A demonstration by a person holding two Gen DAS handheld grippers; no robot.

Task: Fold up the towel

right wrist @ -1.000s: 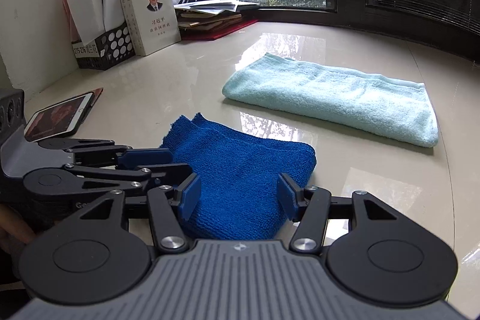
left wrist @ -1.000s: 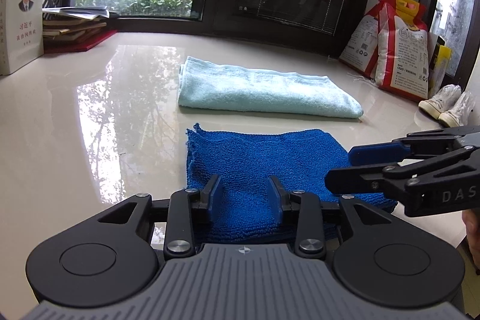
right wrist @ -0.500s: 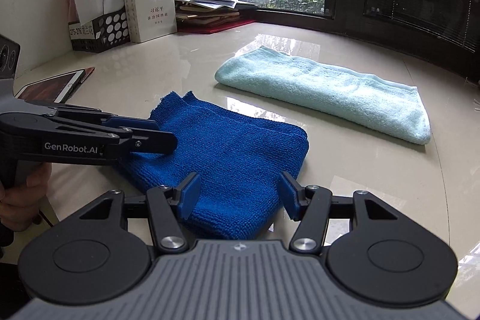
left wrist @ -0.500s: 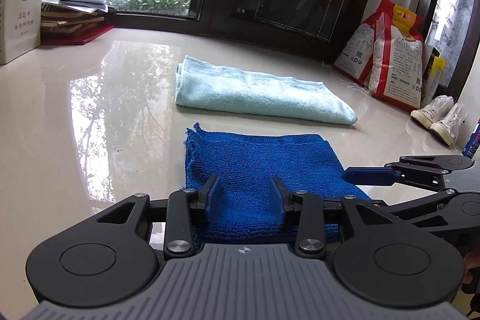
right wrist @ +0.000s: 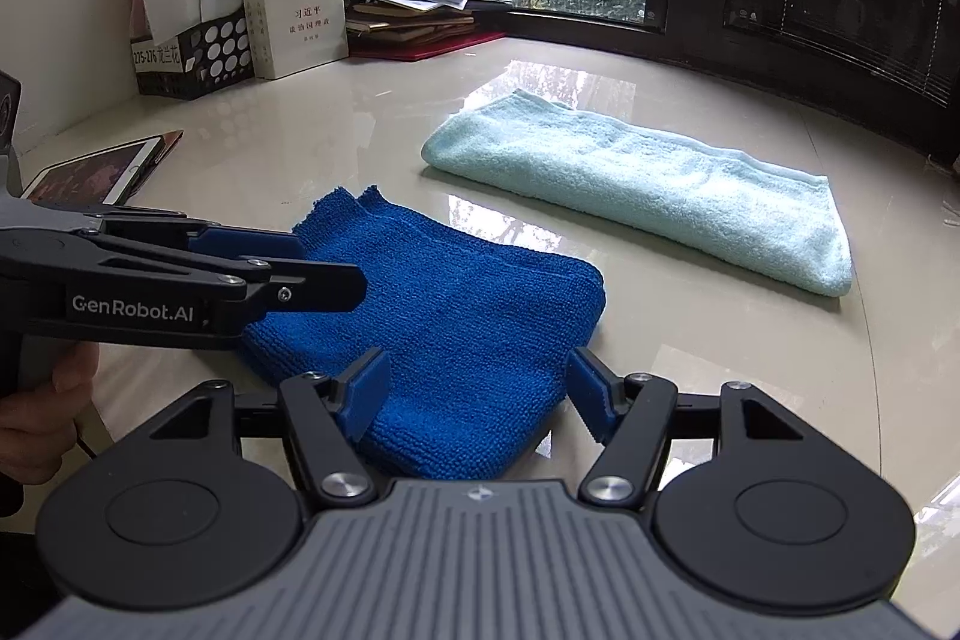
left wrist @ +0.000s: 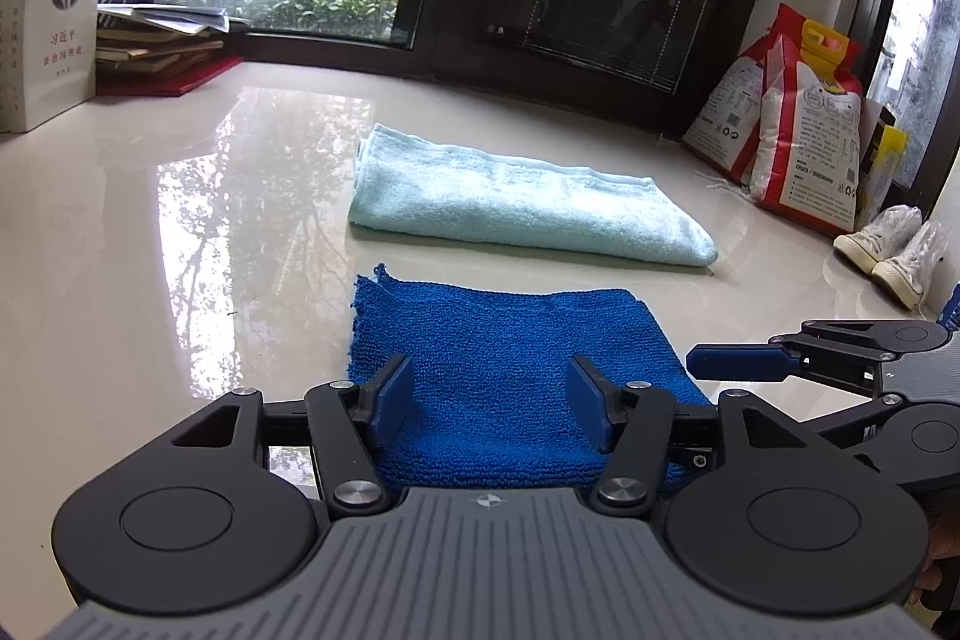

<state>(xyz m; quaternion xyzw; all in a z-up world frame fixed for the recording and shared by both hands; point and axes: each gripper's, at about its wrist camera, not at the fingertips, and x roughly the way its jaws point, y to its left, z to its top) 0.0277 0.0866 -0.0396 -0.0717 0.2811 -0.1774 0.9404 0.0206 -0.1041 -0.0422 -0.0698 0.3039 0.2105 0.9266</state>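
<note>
A folded dark blue towel lies flat on the glossy table, just in front of both grippers. My left gripper hovers over its near edge with the jaws opening, and the pads do not press the cloth. My right gripper stands over the towel's near right corner, its jaws also opening, gripping nothing. From the side, each gripper shows up in the other's view: the right gripper and the left gripper. A folded light blue towel lies farther back.
Books, a file holder and a stack of papers stand at the back left. A tablet lies on the left. Rice bags and white shoes sit at the right by the window.
Both grippers' jaws have spread wider over the blue towel. The right gripper has drawn off toward the towel's right side. The towel lies flat and still.
</note>
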